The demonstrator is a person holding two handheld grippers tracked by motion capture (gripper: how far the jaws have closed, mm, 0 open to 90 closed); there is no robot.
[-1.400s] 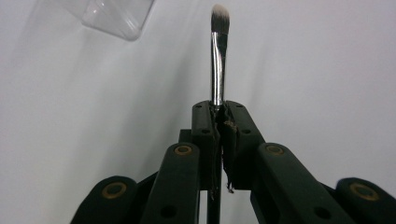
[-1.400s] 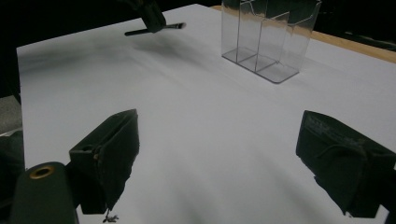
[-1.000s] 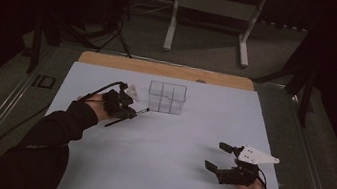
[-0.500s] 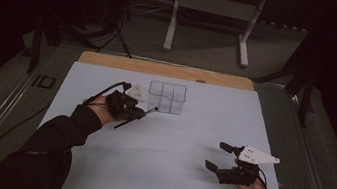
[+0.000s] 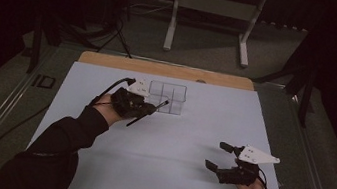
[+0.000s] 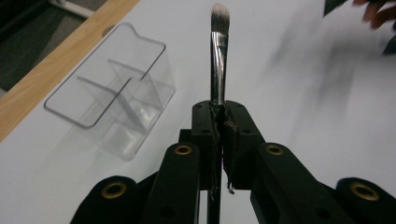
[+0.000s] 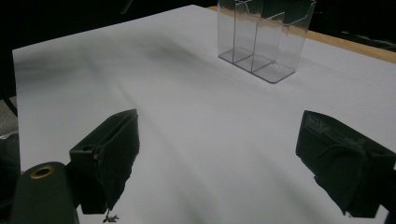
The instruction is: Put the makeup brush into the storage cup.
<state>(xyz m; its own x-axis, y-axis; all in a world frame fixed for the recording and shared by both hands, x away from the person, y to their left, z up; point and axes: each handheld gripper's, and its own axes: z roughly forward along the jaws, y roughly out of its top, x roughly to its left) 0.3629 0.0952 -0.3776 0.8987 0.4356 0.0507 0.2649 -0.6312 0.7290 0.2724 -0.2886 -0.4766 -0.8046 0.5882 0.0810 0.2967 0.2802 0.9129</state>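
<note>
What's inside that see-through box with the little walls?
The clear organizer looks empty: through its walls only its own dividers and the white table show. The makeup brush is outside it, clamped in the left gripper. The gripper hides part of its handle.

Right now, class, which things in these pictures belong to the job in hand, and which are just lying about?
Part of the job:
- brush, clamped in the left gripper
- clear organiser, close to it
- right gripper, open and waiting

Lying about:
- white stand on the floor behind the table
- cables on the floor
</note>
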